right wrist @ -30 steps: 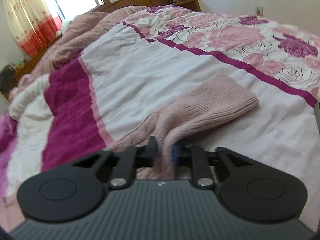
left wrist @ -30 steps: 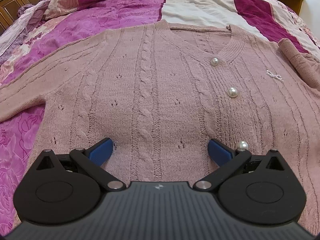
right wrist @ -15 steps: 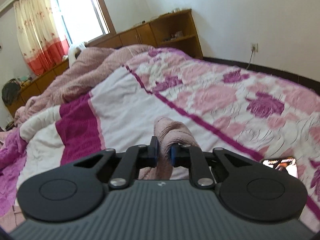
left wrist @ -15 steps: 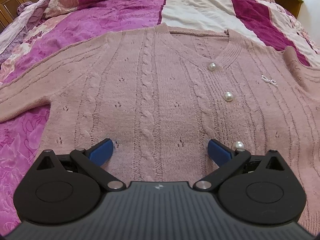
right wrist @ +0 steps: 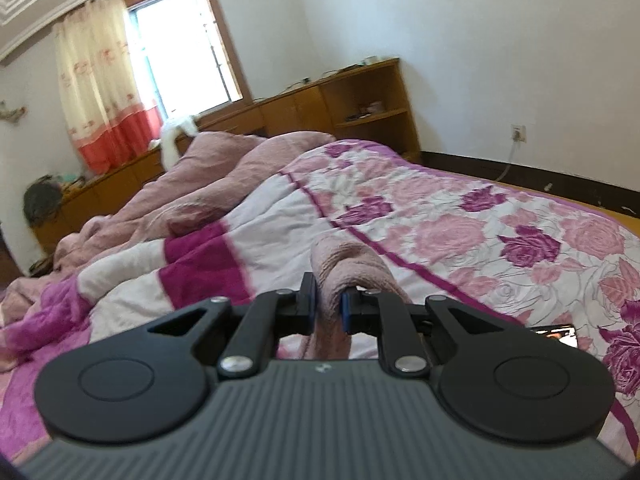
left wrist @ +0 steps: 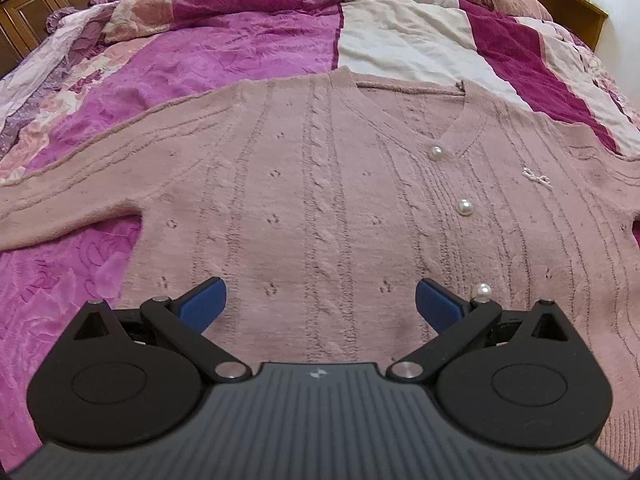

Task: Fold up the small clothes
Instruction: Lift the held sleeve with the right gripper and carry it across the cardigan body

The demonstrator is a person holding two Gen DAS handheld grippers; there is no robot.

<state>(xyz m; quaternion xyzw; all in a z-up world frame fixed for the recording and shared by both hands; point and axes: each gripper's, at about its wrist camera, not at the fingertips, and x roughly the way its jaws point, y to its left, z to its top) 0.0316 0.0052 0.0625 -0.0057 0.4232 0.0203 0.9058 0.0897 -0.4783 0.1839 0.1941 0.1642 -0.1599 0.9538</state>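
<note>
Left wrist view: pink cable-knit cardigan (left wrist: 320, 200) lies flat, front up, on the magenta/white quilt (left wrist: 240, 48), neckline toward 12 o'clock. One sleeve (left wrist: 60, 204) runs off to 9 o'clock. Pearl buttons (left wrist: 465, 207) go down the placket at approx 1–3 o'clock, w/ a small bow trim (left wrist: 537, 178) further out at 2. Left gripper (left wrist: 320, 300) sits low over the lower body of the knit, blue pads (left wrist: 204, 300) spread wide apart, nothing between them; can't tell if the tips touch the fabric. Lowest pearl sits just beside the pad at 3 o'clock.

Right wrist view: right gripper (right wrist: 328, 308) is clamped tight on a bunched bit of the same pink knit (right wrist: 348, 268), which humps up past the fingertips toward 12. It's raised above the floral bedspread (right wrist: 460, 232). Window w/ curtain (right wrist: 100, 100) at 10 o'clock, wooden shelf unit (right wrist: 360, 100) at 12–1. Edge of a phone (right wrist: 556, 334) on the bed at 3 o'clock, mostly hidden behind the gripper.
</note>
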